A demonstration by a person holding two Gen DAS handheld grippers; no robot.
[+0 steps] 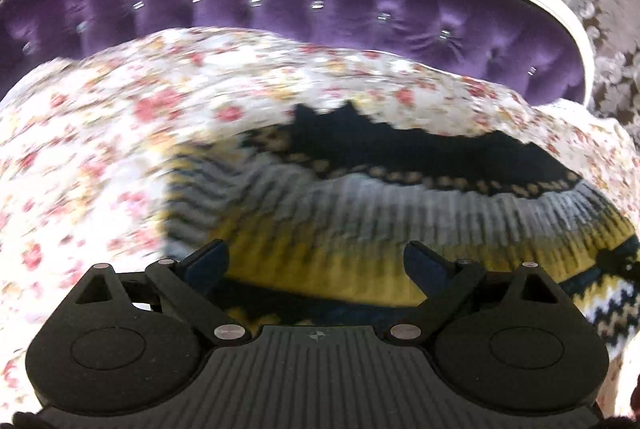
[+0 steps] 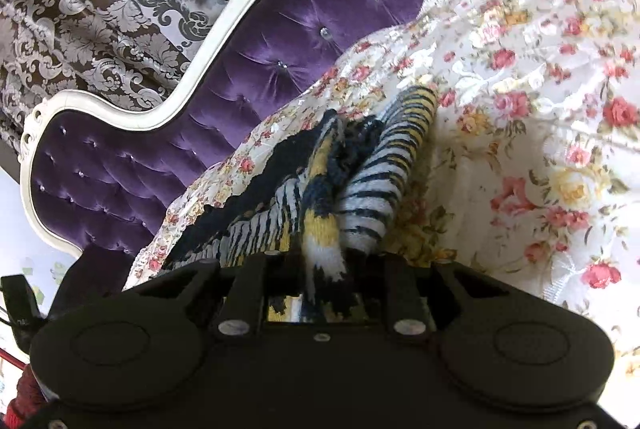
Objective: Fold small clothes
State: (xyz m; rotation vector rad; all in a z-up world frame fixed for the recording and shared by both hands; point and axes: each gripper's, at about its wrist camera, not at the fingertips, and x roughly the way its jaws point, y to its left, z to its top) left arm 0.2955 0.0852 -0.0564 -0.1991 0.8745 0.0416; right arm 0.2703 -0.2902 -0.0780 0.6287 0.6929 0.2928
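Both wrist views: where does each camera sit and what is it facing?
Left wrist: rides the left claw, looking down over open fingers at the knitted sweater on the floral bedspread.
Right wrist: rides the right claw, shut on a bunched fold of the sweater; a dark red sleeve shows.
Shared: sweater, bedspread, purple tufted headboard.

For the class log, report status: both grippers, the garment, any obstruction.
Left gripper open above the striped navy, yellow and grey knitted sweater. Right gripper shut on a bunched fold of it. Nothing else on the floral bedspread.
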